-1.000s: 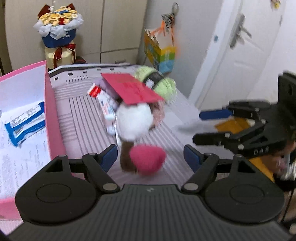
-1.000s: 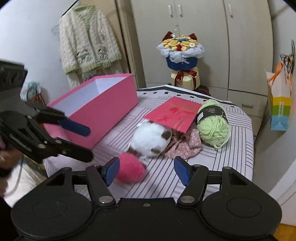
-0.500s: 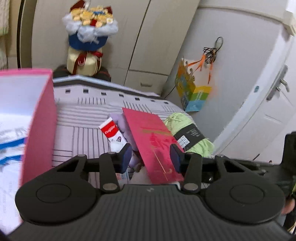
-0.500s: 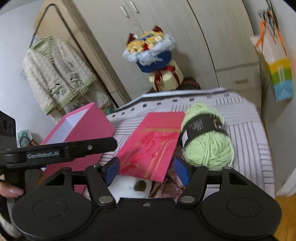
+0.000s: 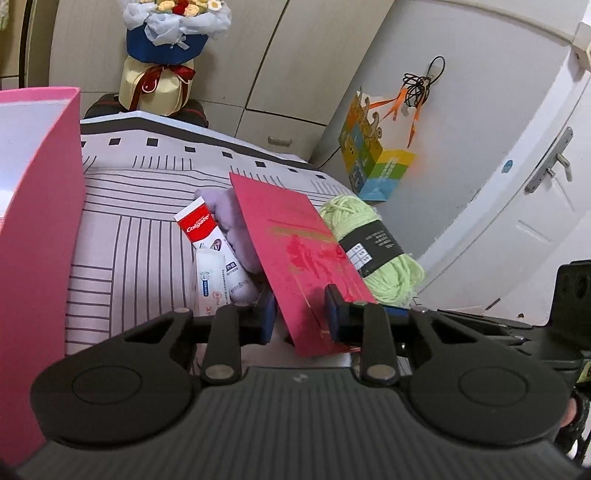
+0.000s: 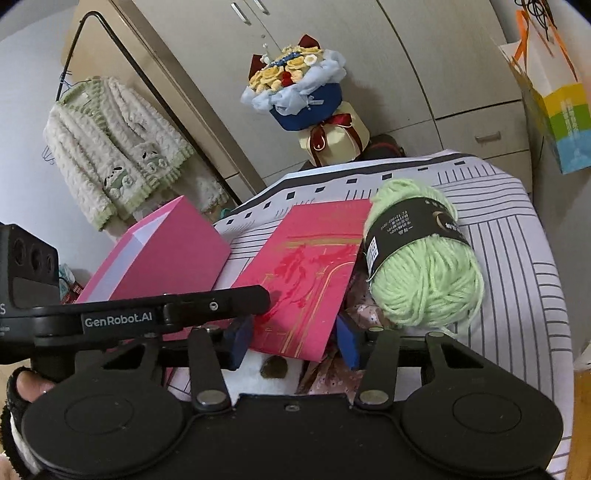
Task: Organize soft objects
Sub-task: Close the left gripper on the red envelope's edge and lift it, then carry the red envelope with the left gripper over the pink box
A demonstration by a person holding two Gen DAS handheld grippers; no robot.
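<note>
- My left tool (image 5: 300, 314) has just been closing on the stiff red-and-gold paper envelope (image 5: 295, 258); it may crease.
- My right tool (image 6: 293, 341), also just closing, straddles the envelope's edge over the white plush toy (image 6: 251, 376) on the striped table (image 6: 517, 258), without visibly pinching it; both could tug it apart.

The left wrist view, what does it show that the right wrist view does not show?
Only the left wrist view shows the toothpaste tube and the door handle. Only the right wrist view shows the hanging cardigan and the white plush. Both show the red envelope, the green yarn, the pink box and the bouquet.
</note>
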